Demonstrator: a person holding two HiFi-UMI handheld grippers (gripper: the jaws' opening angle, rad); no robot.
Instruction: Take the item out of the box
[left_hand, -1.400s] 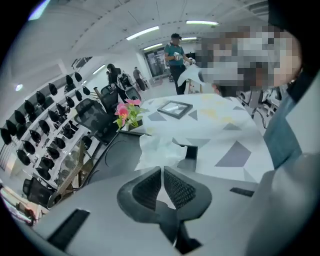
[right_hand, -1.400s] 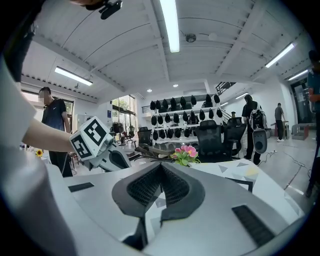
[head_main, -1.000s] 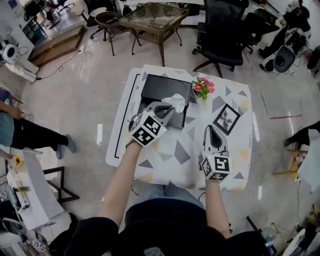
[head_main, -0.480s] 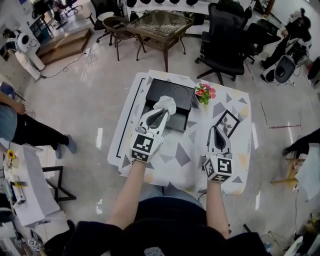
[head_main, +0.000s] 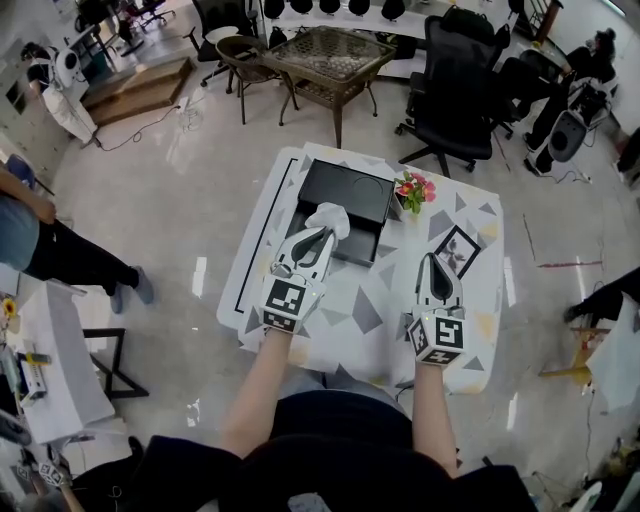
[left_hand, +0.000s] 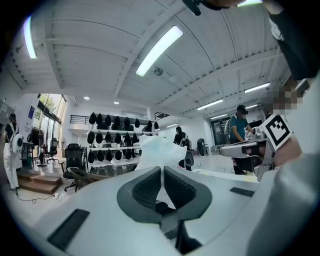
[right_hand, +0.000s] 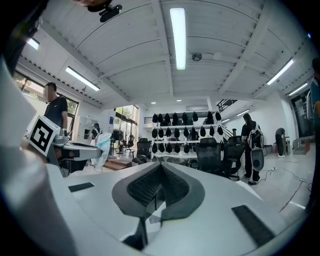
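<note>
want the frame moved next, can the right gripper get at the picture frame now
Probably yes: the right gripper is empty, jaws together, and the picture frame lies on the table close by its tip with nothing between; the jaws must open first.

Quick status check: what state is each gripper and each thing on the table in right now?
Left gripper: shut on the white wrapped item, pointing level.
White wrapped item: pinched, held up over the black box.
Right gripper: shut, empty, above the table.
Black box: on the table, looks open.
Flowers: upright beside the black box.
Picture frame: face showing, on the table.
</note>
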